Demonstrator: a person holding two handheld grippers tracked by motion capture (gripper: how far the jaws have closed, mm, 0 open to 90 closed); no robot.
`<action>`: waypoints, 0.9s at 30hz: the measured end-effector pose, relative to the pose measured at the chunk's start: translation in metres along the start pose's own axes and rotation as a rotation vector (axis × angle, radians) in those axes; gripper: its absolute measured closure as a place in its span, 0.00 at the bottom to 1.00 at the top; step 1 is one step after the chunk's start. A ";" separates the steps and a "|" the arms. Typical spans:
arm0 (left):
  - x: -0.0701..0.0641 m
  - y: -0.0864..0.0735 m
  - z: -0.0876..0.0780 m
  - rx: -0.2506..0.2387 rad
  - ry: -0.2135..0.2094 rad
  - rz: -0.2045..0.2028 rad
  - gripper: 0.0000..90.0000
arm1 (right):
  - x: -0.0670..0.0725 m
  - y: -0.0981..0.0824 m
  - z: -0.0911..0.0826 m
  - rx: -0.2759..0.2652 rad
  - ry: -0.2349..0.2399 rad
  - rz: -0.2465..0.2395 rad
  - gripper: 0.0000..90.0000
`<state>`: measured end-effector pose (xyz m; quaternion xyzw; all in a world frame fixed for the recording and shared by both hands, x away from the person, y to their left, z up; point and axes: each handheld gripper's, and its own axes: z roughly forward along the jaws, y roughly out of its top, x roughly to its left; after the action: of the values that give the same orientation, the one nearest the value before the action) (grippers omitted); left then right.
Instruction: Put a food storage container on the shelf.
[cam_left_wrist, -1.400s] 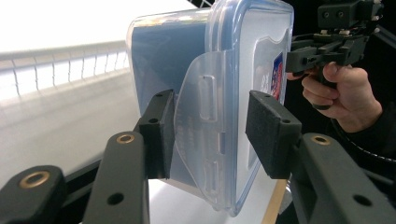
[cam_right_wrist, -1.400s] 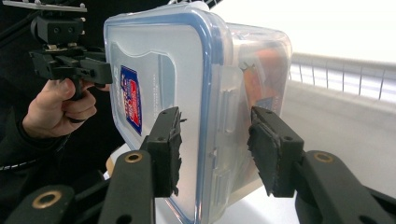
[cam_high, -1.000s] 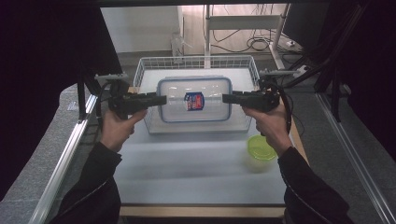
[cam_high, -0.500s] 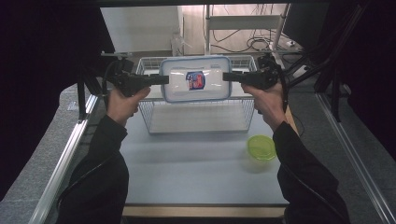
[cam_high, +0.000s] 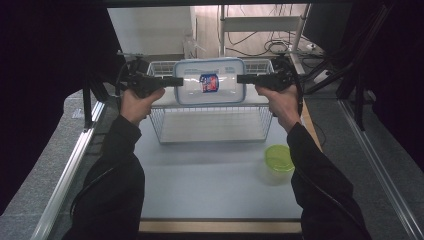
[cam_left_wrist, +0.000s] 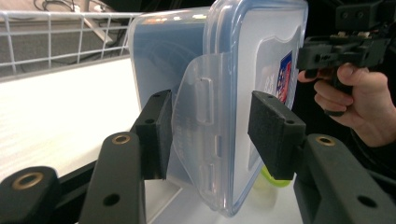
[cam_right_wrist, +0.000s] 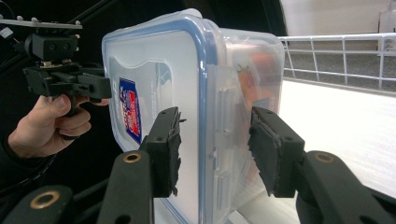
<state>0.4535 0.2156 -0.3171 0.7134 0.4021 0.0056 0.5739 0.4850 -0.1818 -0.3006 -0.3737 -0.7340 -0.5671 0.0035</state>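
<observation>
White table (cam_high: 210, 190) is seen under everything, with a wire basket (cam_high: 215, 125) at its far side. A clear box with a blue-edged lid (cam_high: 210, 82) is held up above the basket. Its left end is straddled by the left gripper (cam_high: 172, 81), its right end by the right gripper (cam_high: 245, 78). Gaps are seen beside the pads, so a firm grip cannot be told. A green cup (cam_high: 279, 157) is set near the right edge.

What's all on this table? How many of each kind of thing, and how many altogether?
Lidded box: 1
Wire basket: 1
Green cup: 1
Tongs: 2, left and right
Total: 5
</observation>
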 end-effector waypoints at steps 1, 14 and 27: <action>0.000 0.000 0.000 0.001 0.001 0.004 0.57 | -0.001 0.000 0.000 -0.002 0.002 0.001 0.60; -0.008 -0.001 0.007 0.001 0.079 0.102 0.51 | -0.001 0.001 0.005 -0.003 -0.037 -0.033 0.56; 0.002 -0.005 0.012 -0.012 0.088 0.095 0.40 | 0.000 -0.005 0.014 0.057 -0.137 -0.092 0.57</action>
<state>0.4571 0.2075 -0.3264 0.7273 0.3926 0.0666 0.5590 0.4884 -0.1702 -0.3097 -0.3773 -0.7648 -0.5185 -0.0622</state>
